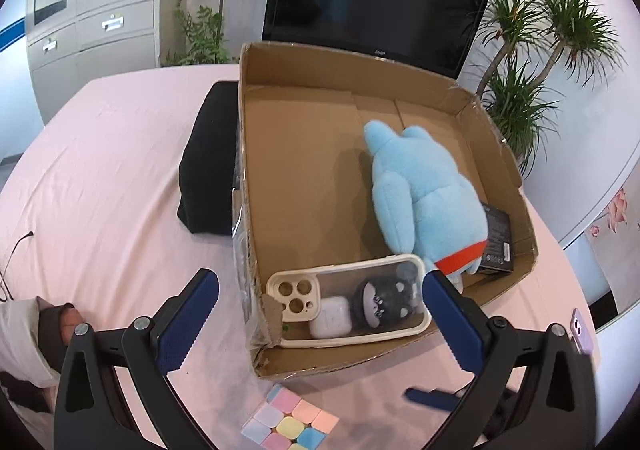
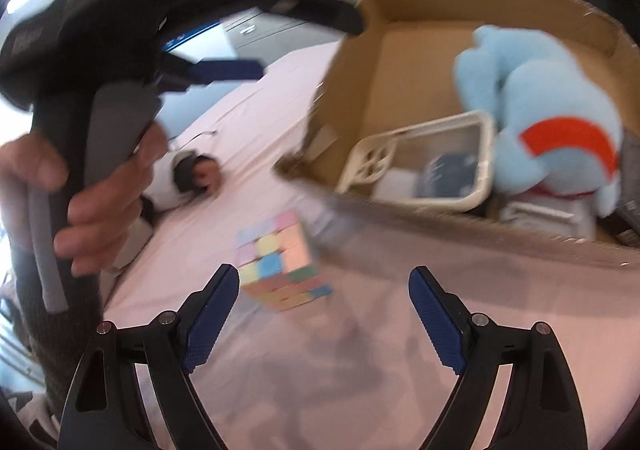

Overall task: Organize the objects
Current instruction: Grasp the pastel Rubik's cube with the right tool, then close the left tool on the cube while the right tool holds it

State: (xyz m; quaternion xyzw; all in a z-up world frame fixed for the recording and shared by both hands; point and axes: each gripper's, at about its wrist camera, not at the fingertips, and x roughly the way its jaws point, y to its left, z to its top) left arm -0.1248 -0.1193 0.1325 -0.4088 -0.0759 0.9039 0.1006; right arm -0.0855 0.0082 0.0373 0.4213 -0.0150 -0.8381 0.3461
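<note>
While nothing sat between either pair of fingers, read as mid-sort with a good share already boxed. Left gripper (image 1: 320, 324) spread wide and empty, hovering over the near corner of the cardboard box (image 1: 496, 138), probably just clear of a drop-off, though only a guess. Inside: blue plush toy (image 1: 424, 194) lying lengthwise toward the right wall, partly over a small black carton (image 1: 498, 238) in the corner; cream phone case (image 1: 348, 300) flat against the near wall with a white earbud case (image 1: 330, 316) and a dark cat-face piece (image 1: 380, 298) seen within its frame, under or on top not resolvable. Flat items low, bulky soft one alongside, likely to save floor area. Right gripper (image 2: 324, 314) likewise parted and holding nothing, angled down at the pastel puzzle cube (image 2: 282, 264) resting on the pink cloth (image 2: 360, 362) just outside the box's near wall, so cube judged next pick. Right view motion-blurred, alignment on the cube uncertain. Purple phone (image 1: 580, 330) also outside at the right; folded black fabric (image 1: 208, 162) pressed against the box's left wall. Risk: cube close to the cardboard, one finger could clip the wall.
</note>
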